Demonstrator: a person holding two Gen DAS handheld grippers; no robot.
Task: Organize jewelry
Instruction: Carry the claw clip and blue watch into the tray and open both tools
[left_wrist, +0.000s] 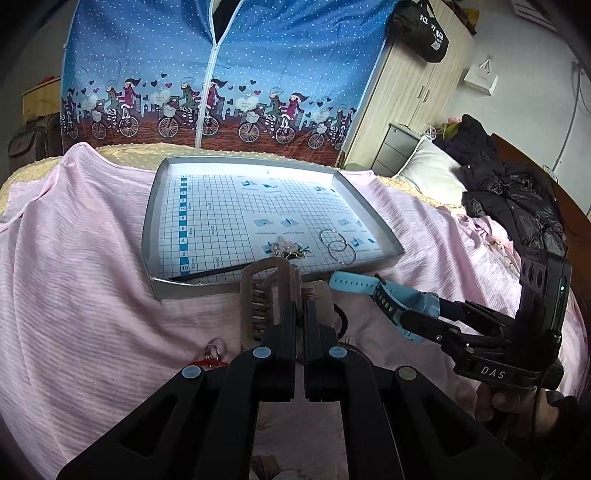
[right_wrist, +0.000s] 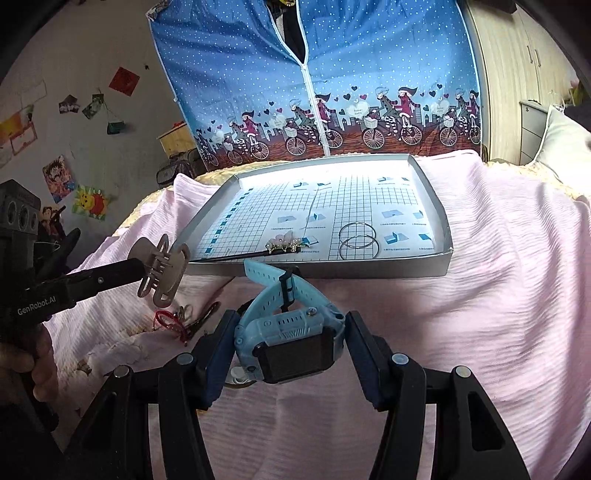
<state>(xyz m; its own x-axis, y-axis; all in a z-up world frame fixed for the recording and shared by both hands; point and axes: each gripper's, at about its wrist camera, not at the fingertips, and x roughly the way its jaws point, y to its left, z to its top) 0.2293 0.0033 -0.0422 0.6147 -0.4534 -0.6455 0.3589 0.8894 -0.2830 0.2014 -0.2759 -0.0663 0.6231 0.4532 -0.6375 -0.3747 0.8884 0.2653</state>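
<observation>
My left claw (left_wrist: 301, 314) is pressed together on a beige hair clip (left_wrist: 266, 295), held above the pink sheet (left_wrist: 92, 277) on the bed. My right claw (right_wrist: 290, 332) pinches a blue watch (right_wrist: 291, 339) by its case, strap pointing toward the tray (right_wrist: 369, 271). The tray lies just beyond both claws; inside, near its front wall, rest a flower brooch (right_wrist: 286, 243) and two hoop rings (right_wrist: 358, 242). A red cord (right_wrist: 170, 321) lies on the sheet.

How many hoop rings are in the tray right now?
2: both hoop rings lie overlapping in the tray, near its front right corner, right of the flower brooch.
</observation>
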